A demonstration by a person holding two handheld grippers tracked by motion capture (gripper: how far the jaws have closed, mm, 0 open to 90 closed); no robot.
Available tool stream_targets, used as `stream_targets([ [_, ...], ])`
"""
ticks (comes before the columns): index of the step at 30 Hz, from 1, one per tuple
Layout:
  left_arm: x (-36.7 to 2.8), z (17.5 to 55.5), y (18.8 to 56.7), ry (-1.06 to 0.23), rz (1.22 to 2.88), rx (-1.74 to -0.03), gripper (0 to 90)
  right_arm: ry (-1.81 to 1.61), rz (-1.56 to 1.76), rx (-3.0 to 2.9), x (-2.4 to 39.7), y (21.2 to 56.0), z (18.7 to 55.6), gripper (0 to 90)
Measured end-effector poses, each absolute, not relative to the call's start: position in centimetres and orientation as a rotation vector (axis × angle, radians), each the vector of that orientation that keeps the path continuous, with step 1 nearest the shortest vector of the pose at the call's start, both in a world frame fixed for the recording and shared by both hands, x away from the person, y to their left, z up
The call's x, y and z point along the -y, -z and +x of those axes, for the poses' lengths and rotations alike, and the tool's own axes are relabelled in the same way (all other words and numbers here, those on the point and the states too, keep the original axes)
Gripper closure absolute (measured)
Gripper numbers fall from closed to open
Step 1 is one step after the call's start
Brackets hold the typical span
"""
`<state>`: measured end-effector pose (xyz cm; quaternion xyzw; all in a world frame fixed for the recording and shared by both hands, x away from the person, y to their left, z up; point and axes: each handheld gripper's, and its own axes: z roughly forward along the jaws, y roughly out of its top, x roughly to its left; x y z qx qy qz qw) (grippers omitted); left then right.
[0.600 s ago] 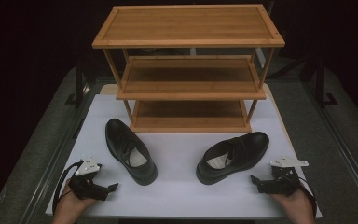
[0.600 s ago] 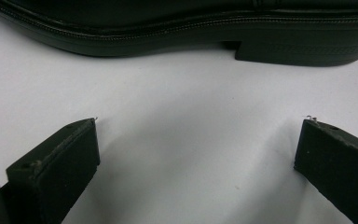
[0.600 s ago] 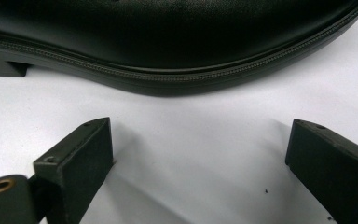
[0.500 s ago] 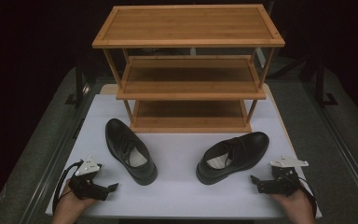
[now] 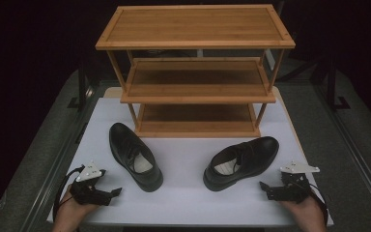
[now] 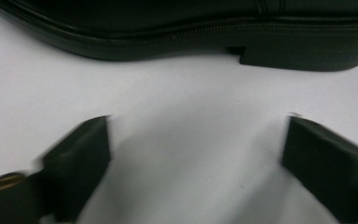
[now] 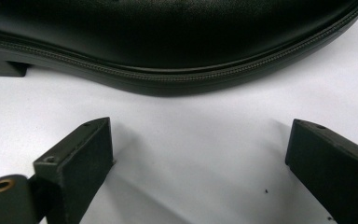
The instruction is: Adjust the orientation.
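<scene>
Two black leather lace-up dress shoes lie on the white surface [image 5: 188,203], in front of a three-tier bamboo shoe rack [image 5: 195,72]. The left black shoe [image 5: 134,155] lies with its toe toward the near edge and its heel toward the rack's left foot, slanting from far left to near right. The right black shoe [image 5: 241,161] lies at an angle the other way, its toe pointing to the far right and its heel end toward the near middle; a pale insole shows inside it. The two shoes are apart, with bare white surface between them.

The left claw [image 5: 116,192] rests low at the near left corner, held in the person's left hand [image 5: 72,212], aimed at the side of the left shoe and just short of it. In the left gripper view its jaws stand spread wide with only white surface between them, and the shoe's sole and heel [image 6: 303,53] run across the top, untouched.

The right claw [image 5: 263,186] sits at the near right, in the person's right hand [image 5: 306,212], pointing at the right shoe. In the right gripper view its jaws are likewise released, nothing between them, with the shoe's stitched welt [image 7: 168,77] just ahead.

The rack's shelves are bare wood, standing at the far side of the surface.
</scene>
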<state>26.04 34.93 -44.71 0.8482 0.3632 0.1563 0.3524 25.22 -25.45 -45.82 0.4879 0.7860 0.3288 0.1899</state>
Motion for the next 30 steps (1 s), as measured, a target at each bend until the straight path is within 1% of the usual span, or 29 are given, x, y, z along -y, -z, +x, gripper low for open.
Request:
stream_targets([
  [1, -35.2, 26.0, 44.5, -0.383, 2.181, -0.941, 19.2, -0.924, 1.372, -2.209, 25.4, 45.8, 25.2, 6.8],
  [2, -35.2, 26.0, 44.5, -0.383, 2.181, -0.941, 24.2, -0.924, 1.372, -2.209, 25.4, 45.8, 25.2, 6.8],
  [3, -35.3, 26.1, 44.3, -0.387, 2.173, -0.956, 25.0, -0.924, 1.371, -2.21, 25.4, 45.8, 25.2, 6.8],
  [4, -35.4, 26.1, 44.2, -0.386, 2.174, -0.955, 28.0, -0.925, 1.372, -2.209, 25.4, 45.8, 25.2, 6.8],
  [6, -35.5, 26.0, 43.9, -0.385, 2.164, -0.955, 38.5, -0.924, 1.371, -2.209, 25.5, 45.8, 25.2, 6.8],
  [7, -35.6, 26.1, 43.7, -0.38, 2.163, -0.954, 40.4, -0.924, 1.372, -2.209, 25.5, 45.8, 25.2, 6.8],
  [10, -35.7, 26.2, 43.3, -0.378, 2.163, -0.965, 53.0, -0.925, 1.371, -2.209, 25.5, 45.8, 25.2, 6.8],
  [11, -35.8, 26.4, 42.9, -0.358, 2.151, -0.977, 60.1, -0.924, 1.371, -2.209, 25.5, 45.8, 25.2, 6.8],
  [13, -35.9, 26.6, 42.4, -0.358, 2.144, -0.987, 68.7, -0.925, 1.372, -2.209, 25.5, 45.8, 25.2, 6.8],
  [14, -35.9, 26.8, 42.2, -0.359, 2.143, -0.992, 74.8, -0.925, 1.371, -2.209, 25.5, 45.8, 25.2, 6.8],
  [17, -36.0, 27.1, 41.5, -0.356, 2.14, -1.007, 85.8, -0.925, 1.371, -2.209, 25.5, 45.8, 25.2, 6.7],
  [19, -36.0, 27.2, 41.4, -0.352, 2.135, -1.014, 89.7, -0.924, 1.371, -2.209, 25.5, 45.8, 25.2, 6.8],
  [27, -36.3, 28.9, 40.0, -0.362, 2.138, -1.039, 89.8, -0.925, 1.372, -2.209, 25.5, 45.8, 25.2, 6.8],
  [30, -36.6, 30.0, 39.2, -0.386, 2.137, -1.041, 89.8, -0.925, 1.372, -2.208, 25.5, 45.8, 25.2, 6.8],
])
